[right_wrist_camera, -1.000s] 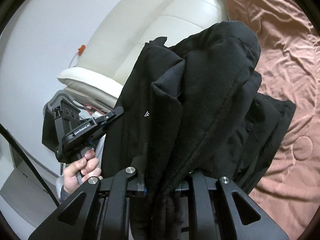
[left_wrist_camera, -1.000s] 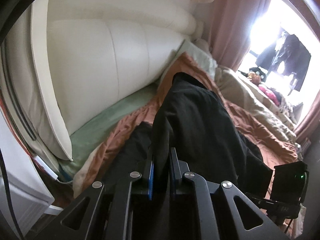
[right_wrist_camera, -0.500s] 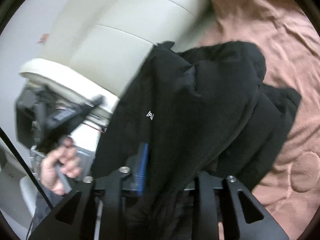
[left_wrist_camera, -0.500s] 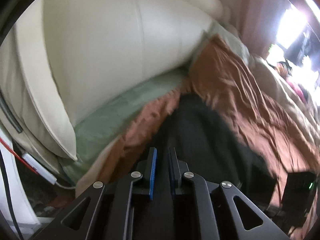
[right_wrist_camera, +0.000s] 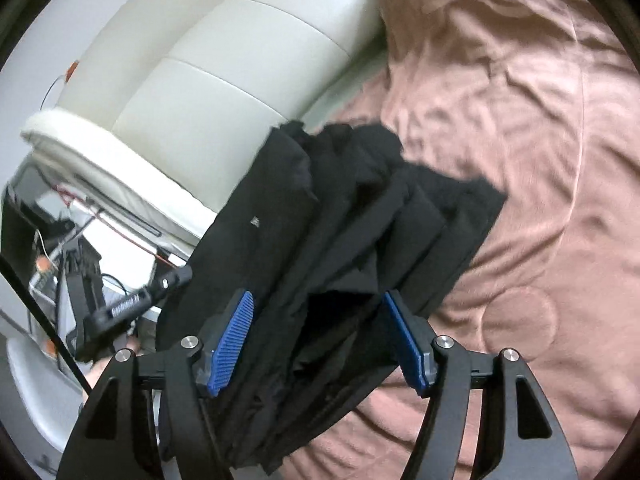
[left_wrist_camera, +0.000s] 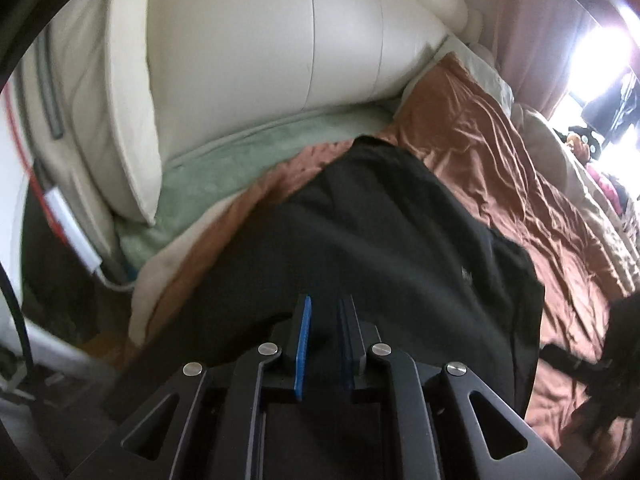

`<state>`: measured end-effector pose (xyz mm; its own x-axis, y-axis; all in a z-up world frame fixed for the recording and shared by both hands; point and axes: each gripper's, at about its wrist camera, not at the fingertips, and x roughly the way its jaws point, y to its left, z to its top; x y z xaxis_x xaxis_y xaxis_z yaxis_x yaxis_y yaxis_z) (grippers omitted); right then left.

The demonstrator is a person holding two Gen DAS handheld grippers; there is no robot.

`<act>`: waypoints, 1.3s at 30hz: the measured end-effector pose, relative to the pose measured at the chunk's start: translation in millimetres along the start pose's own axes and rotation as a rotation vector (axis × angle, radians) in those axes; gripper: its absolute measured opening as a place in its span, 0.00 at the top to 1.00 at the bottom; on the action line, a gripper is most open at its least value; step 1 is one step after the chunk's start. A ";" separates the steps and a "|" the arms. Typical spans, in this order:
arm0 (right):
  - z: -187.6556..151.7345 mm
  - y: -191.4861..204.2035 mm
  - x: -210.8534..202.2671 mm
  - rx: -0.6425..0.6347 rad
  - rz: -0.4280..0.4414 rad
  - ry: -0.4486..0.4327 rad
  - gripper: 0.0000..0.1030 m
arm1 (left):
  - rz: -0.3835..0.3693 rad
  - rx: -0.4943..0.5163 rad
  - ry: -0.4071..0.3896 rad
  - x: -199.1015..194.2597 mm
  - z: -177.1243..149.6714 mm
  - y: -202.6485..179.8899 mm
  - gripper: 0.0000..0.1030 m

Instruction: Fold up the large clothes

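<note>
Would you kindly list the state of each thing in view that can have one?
black garment: bunched in pleats, lying on the bed.
left gripper: jaws opening, still narrow, black cloth between the fingers.
right gripper: jaws opening, wide, pads clear of the cloth between them.
brown bedspread: spread out, wrinkled.

The left wrist view looks down along the left claw (left_wrist_camera: 323,312), close over the black garment (left_wrist_camera: 360,240), toward the cream headboard (left_wrist_camera: 260,52) and the bright window (left_wrist_camera: 600,52). The right wrist view looks down along the right claw (right_wrist_camera: 318,320), equally close, across the same garment. Both share the headboard, the garment and the brown bedspread (left_wrist_camera: 500,152).
</note>
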<state>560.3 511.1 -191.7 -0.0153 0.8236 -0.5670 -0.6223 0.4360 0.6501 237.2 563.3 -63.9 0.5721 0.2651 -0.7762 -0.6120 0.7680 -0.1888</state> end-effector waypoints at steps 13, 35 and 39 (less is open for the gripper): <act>32.4 10.5 40.0 -0.081 -0.190 0.034 0.37 | 0.086 0.008 -0.086 -28.9 -65.5 -22.6 0.50; -3.8 27.2 -42.9 -0.137 -0.287 0.063 0.37 | 0.049 -0.015 -0.066 -66.4 -97.5 -41.7 0.42; -13.6 47.9 -86.5 -0.167 -0.302 0.058 0.37 | 0.029 -0.017 -0.087 -90.8 -100.1 -52.1 0.27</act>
<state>521.1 455.9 -118.4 0.1479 0.6424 -0.7520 -0.7249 0.5876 0.3594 162.5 440.9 -43.8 0.5985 0.3373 -0.7267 -0.6377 0.7496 -0.1773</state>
